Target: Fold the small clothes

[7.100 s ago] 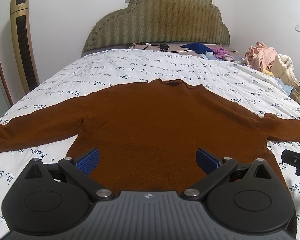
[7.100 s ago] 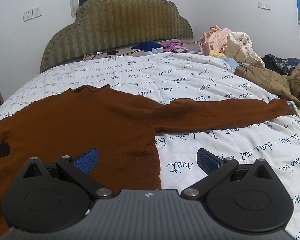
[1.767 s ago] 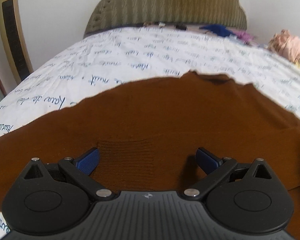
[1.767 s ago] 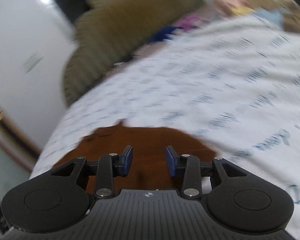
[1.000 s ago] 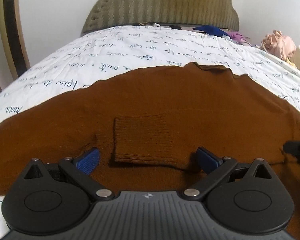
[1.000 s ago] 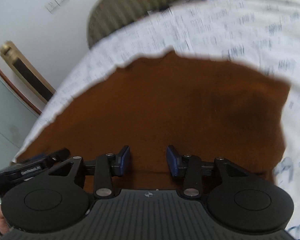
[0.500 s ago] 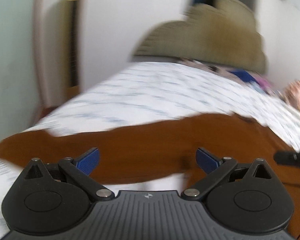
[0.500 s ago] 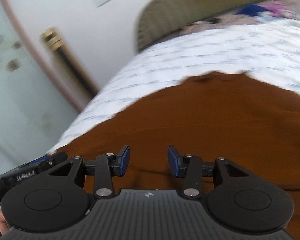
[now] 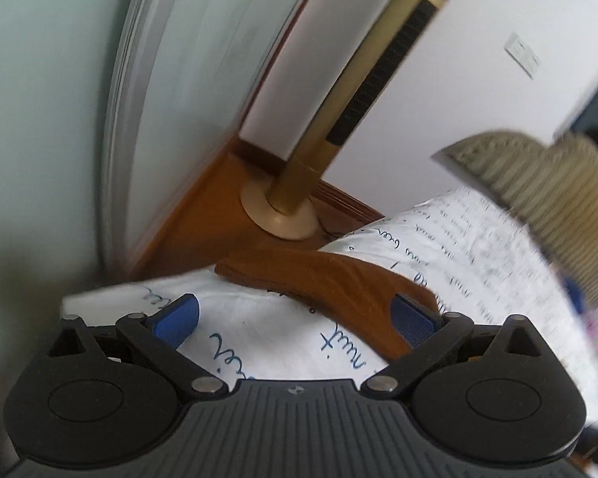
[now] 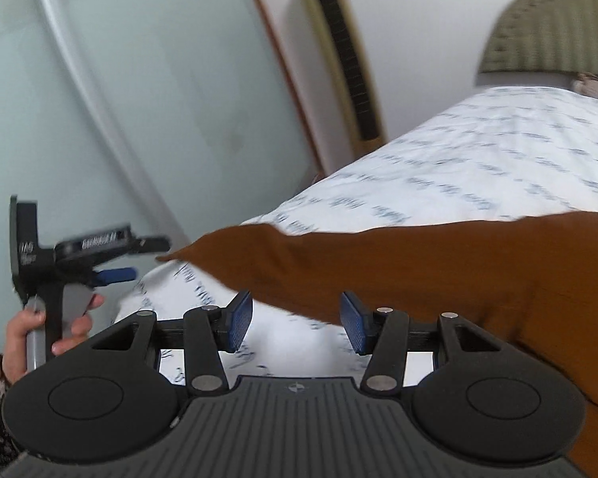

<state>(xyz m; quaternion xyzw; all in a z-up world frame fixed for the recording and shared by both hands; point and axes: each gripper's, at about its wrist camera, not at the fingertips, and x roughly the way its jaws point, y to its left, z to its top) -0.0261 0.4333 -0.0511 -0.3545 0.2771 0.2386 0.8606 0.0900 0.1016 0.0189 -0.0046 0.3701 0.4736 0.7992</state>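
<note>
A brown sweater lies flat on the bed, its left sleeve (image 10: 378,263) stretched toward the bed's left edge. The sleeve cuff (image 9: 299,275) rests on the white quilt just ahead of my left gripper (image 9: 295,318), which is open wide with only quilt between its blue pads. In the right wrist view the left gripper (image 10: 139,259) hovers just off the sleeve tip, held by a hand (image 10: 52,326). My right gripper (image 10: 296,320) is above the sleeve's lower edge. Its jaws are opening, and no cloth is pinched between the pads.
The white quilt (image 10: 478,159) with blue script covers the bed. A gold tower fan (image 9: 362,107) stands on the wooden floor (image 9: 211,215) by the bed's left side, beside a pale glass door (image 10: 119,99). The padded headboard (image 9: 538,175) is at the right.
Both views have swung left from the sweater's body to its left sleeve and the bed's edge. Both grippers rolled. The right gripper's jaws stand slightly wider.
</note>
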